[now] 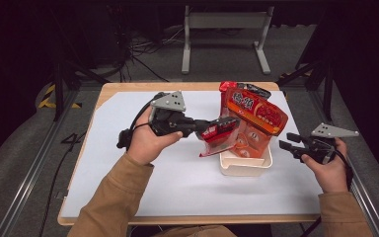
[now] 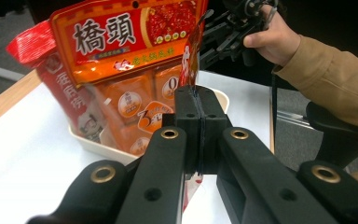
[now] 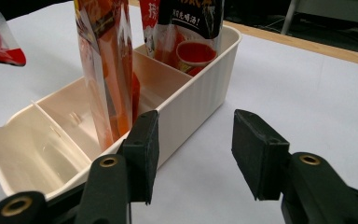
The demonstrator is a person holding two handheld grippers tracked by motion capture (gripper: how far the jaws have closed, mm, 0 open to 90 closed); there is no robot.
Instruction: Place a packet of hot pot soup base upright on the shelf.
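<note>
One red-and-clear plastic sachet (image 1: 220, 134) pinched in left tongs (image 1: 212, 129), just left of cream divided bin (image 1: 246, 168); right tongs (image 1: 285, 142) spread.

Big orange pouch (image 2: 130, 42) before my left claw reads 橋頭 in dark characters; orange sachets (image 2: 142, 105) below show "0" and "3"; floor (image 1: 74, 140) left of table carries white "4"; other print too blurred for me to read

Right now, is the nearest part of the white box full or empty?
Empty. In the right gripper view, the nearest compartment of the white box shows only bare walls and floor; the packets stand in the compartments beyond it.
</note>
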